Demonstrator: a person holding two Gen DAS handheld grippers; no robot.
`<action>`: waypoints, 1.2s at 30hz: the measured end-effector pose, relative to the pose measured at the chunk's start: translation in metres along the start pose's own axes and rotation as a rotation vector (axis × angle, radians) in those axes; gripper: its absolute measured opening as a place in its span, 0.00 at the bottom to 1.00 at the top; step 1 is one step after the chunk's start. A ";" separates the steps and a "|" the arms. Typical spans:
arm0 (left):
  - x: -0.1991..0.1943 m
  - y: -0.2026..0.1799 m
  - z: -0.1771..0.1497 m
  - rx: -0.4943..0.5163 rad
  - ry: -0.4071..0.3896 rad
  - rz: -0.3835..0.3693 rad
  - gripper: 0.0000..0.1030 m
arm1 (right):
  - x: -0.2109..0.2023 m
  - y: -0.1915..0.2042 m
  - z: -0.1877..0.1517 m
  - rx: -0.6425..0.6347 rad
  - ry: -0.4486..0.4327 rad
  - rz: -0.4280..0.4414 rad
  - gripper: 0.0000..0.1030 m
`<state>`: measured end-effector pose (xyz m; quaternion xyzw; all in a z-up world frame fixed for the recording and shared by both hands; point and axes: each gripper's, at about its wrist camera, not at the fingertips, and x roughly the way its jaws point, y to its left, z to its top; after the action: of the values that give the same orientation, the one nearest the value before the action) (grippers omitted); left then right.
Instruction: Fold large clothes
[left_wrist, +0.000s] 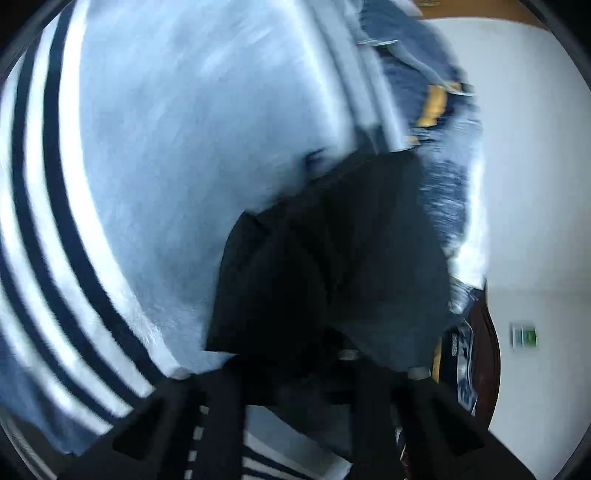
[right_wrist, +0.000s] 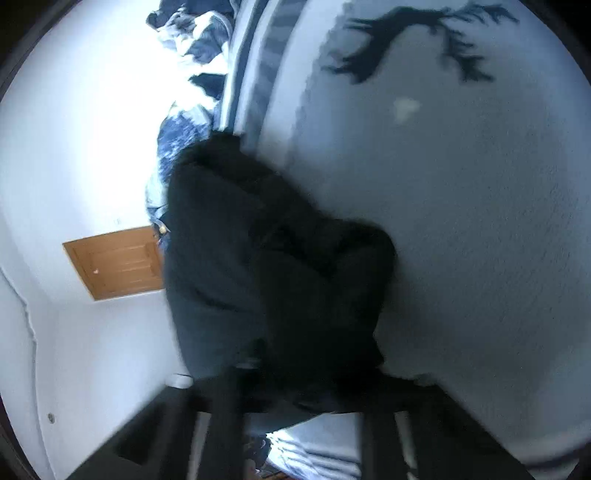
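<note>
Both the left gripper (left_wrist: 295, 365) and right gripper (right_wrist: 295, 373) are clamped on a dark garment (left_wrist: 332, 251), bunched at six o'clock over the pale blue striped blanket (left_wrist: 166, 147).

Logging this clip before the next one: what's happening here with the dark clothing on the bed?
A person works two handheld claws on a dark garment that hangs bunched over a pale blue blanket with navy stripes. The left claw and the right claw are each shut on a part of the cloth. Both views are blurred. A blue patterned heap lies at the bed's edge. No fold shows yet.
</note>
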<state>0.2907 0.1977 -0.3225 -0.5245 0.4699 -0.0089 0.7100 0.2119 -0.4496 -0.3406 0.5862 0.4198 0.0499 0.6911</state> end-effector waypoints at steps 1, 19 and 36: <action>-0.026 -0.016 -0.008 0.089 -0.042 -0.023 0.06 | -0.011 0.014 -0.008 -0.049 -0.007 -0.002 0.07; -0.130 -0.007 -0.101 0.399 -0.300 0.320 0.68 | -0.090 0.009 -0.102 -0.122 -0.136 -0.121 0.84; -0.271 -0.143 -0.277 0.947 -0.642 0.500 0.77 | -0.208 0.197 -0.280 -0.793 -0.283 -0.263 0.84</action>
<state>0.0210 0.0660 -0.0389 -0.0036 0.2866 0.1084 0.9519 -0.0175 -0.2910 -0.0532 0.2183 0.3405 0.0379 0.9138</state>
